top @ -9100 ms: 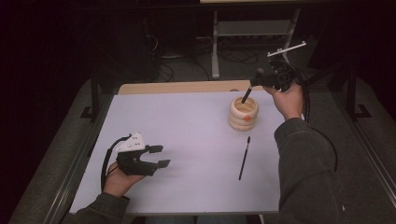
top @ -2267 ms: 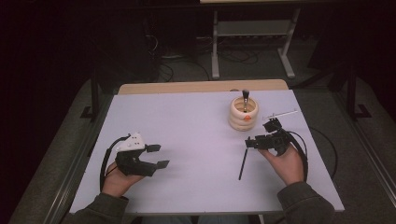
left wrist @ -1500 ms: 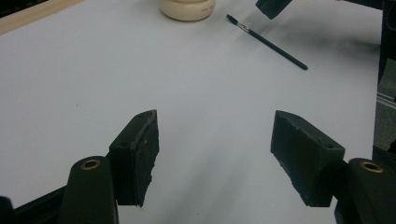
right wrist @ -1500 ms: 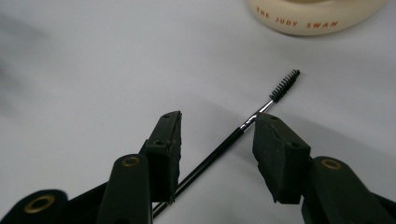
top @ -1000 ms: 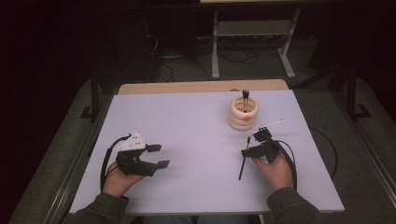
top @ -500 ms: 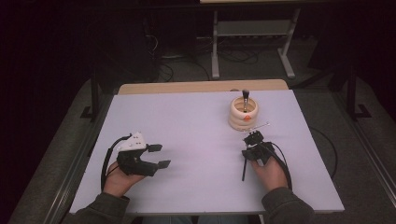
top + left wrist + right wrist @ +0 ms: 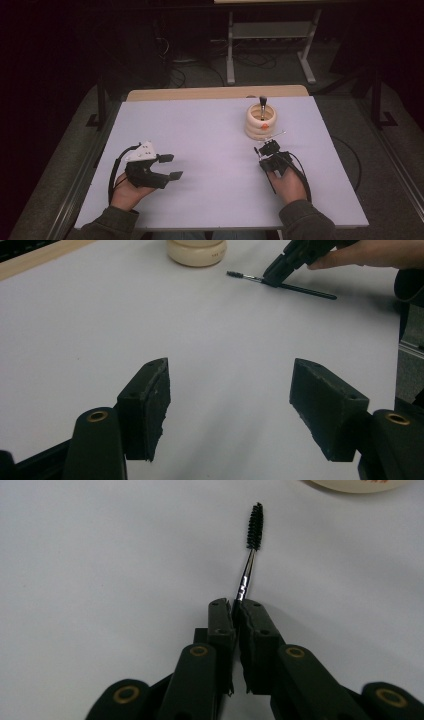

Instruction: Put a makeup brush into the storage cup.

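The right hand-held gripper [image 7: 234,611] has just been closing and now pinches the thin handle of a small black brush [image 7: 248,555], its jaws pressed together on the stem just behind the bristle head. The brush lies flat on the white worktop [image 7: 200,140], near the front of the cream ringed holder [image 7: 260,121], with its bristles towards that holder. The step in hand looks like picking up this second brush; one dark brush [image 7: 262,103] already stands upright in the holder.

The next move probably calls for lifting the brush clear of the worktop, tipping it upright and lowering it into the holder's opening beside the one already there. The grip sits near the bristle end, so the long handle may swing or droop on the lift. The standing brush takes up part of the opening and could be knocked.

The left hand-held gripper [image 7: 169,166] rests well apart on the left side of the worktop, jaws wide with nothing between them, out of the way.
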`<state>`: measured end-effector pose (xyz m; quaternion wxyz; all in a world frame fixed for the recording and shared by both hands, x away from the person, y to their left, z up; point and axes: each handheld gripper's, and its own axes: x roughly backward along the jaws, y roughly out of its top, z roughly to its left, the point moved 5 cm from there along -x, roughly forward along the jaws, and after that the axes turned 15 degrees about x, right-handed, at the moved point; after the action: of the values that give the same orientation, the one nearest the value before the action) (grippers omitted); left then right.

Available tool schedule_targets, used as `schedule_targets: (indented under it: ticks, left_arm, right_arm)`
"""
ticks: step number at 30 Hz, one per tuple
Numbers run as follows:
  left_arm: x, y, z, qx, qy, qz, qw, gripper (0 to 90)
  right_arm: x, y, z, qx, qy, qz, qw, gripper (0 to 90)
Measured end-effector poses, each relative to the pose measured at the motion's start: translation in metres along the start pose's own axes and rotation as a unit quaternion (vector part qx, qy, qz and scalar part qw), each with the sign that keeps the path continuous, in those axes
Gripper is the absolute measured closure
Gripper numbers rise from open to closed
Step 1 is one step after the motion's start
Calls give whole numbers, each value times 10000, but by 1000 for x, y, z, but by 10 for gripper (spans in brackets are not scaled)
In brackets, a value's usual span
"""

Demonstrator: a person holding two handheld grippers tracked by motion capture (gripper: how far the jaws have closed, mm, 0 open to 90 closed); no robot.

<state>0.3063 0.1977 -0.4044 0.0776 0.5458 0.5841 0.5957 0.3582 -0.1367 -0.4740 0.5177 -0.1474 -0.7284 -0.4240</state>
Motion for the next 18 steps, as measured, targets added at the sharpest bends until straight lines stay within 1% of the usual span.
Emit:
schedule_targets:
  ticks: [2, 5, 7, 10, 11, 12, 14, 16, 17, 18]
  left_arm:
    - [0, 0, 0, -39, 8, 8, 10000, 323]
    - [0, 0, 0, -46, 11, 16, 10000, 323]
    - [0, 0, 0, -49, 11, 17, 10000, 323]
    - [0, 0, 0, -39, 7, 26, 10000, 323]
    - [0, 0, 0, -37, 7, 36, 10000, 323]
    - [-1, 0, 0, -20, -1, 45, 10000, 323]
    - [-1, 0, 0, -23, 1, 49, 10000, 323]
    - [-2, -1, 0, -18, 0, 48, 10000, 323]
    - [-2, -1, 0, -19, 2, 52, 10000, 323]
    - [-2, -1, 0, -14, -3, 47, 10000, 323]
  right_arm:
    - [0, 0, 0, 2, 1, -3, 10000, 827]
    - [0, 0, -2, 28, 85, -15, 10000, 848]
    - [1, -1, -2, -11, 123, -33, 9999, 849]
    - [2, -2, -4, 64, 201, -76, 9997, 851]
    - [2, -3, -4, 42, 229, -98, 9997, 851]
    - [4, -3, -5, -3, 352, -131, 9993, 851]
    - [5, -3, -5, -13, 337, -179, 9993, 852]
    - [7, -3, -6, -32, 421, -277, 9987, 852]
    - [11, -3, -6, -100, 517, -347, 9980, 852]
    - [11, -3, -6, -100, 517, -347, 9980, 852]
